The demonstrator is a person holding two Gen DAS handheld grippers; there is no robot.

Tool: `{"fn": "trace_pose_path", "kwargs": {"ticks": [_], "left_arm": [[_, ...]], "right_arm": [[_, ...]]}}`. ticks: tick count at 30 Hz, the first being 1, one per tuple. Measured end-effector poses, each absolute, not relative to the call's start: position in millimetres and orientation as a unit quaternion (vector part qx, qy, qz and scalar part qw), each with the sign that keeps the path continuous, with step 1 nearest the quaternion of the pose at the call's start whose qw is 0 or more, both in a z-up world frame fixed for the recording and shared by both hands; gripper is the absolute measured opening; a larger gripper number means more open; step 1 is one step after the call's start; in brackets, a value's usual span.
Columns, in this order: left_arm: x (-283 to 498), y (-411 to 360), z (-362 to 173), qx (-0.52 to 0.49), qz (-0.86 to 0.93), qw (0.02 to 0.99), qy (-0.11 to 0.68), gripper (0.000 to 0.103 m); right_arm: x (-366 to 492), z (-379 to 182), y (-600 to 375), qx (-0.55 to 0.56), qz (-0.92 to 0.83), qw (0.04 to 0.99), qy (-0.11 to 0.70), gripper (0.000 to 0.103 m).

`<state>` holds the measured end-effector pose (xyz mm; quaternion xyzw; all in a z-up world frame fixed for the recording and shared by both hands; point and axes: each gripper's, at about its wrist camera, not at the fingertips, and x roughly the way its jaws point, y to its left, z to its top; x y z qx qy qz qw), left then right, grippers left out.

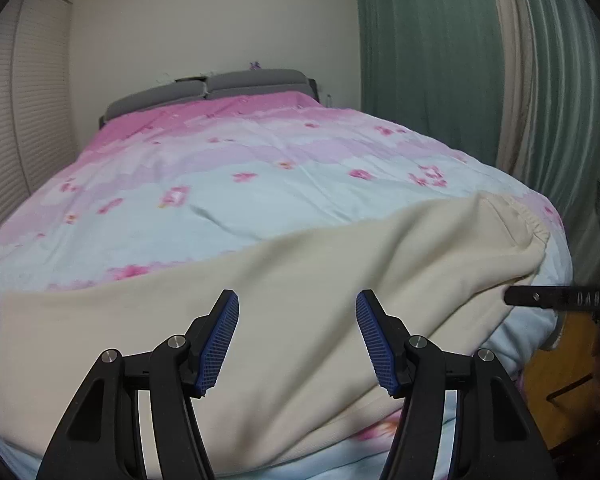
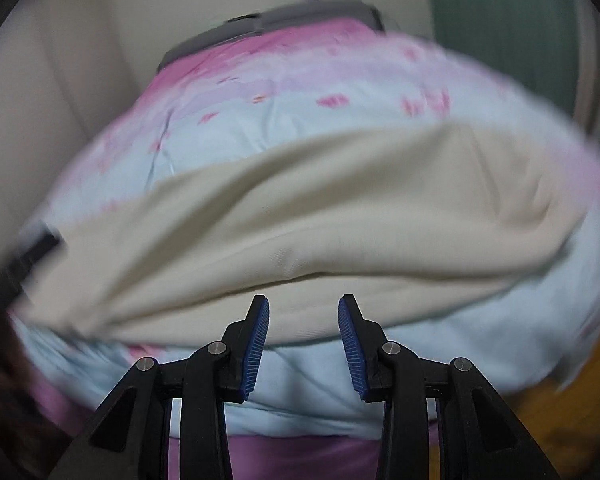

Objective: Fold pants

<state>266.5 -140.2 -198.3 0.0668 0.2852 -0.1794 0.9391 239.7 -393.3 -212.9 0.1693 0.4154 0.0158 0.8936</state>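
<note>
Cream pants (image 1: 300,280) lie flat across the near end of a bed, waistband (image 1: 528,220) at the right. My left gripper (image 1: 297,300) is open and empty, hovering over the middle of the pants. In the blurred right wrist view the pants (image 2: 300,220) stretch across the bed, and my right gripper (image 2: 303,306) is open and empty just in front of their near edge. The tip of the right gripper (image 1: 540,298) shows at the right edge of the left wrist view, beside the pants' waist end.
The bed has a pink and pale blue flowered quilt (image 1: 240,184) and a grey headboard (image 1: 220,84). Green curtains (image 1: 440,60) hang at the right. A yellow-orange object (image 1: 560,380) sits low at the bed's right corner. A slatted closet door (image 1: 24,120) is at the left.
</note>
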Motion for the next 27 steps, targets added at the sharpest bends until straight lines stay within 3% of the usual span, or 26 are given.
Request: {"fn": "trace_pose_path", "kwargs": {"ticks": [4, 15, 16, 17, 18, 27], "left_arm": [[272.8, -156.4, -203.9, 0.065, -0.179, 0.937, 0.292, 0.06], [296.0, -138.4, -218.9, 0.041, -0.151, 0.932, 0.328, 0.06], [297.2, -136.8, -219.2, 0.038, -0.15, 0.931, 0.331, 0.06], [297.6, -136.1, -219.4, 0.036, -0.149, 0.931, 0.332, 0.06], [297.5, -135.1, -218.9, 0.034, -0.149, 0.931, 0.332, 0.06], [288.9, -130.7, -213.2, 0.025, -0.158, 0.931, 0.329, 0.063]], "right_arm": [[251.9, -232.4, -408.5, 0.312, 0.018, 0.858, 0.407, 0.051], [287.3, -277.4, -413.4, 0.437, -0.055, 0.811, 0.386, 0.051], [290.3, -278.5, -416.1, 0.444, -0.055, 0.813, 0.374, 0.05], [292.6, -279.0, -417.7, 0.444, -0.057, 0.816, 0.365, 0.036], [295.5, -278.4, -417.9, 0.437, -0.061, 0.821, 0.363, 0.012], [249.6, -234.6, -428.3, 0.386, -0.074, 0.858, 0.329, 0.007]]}}
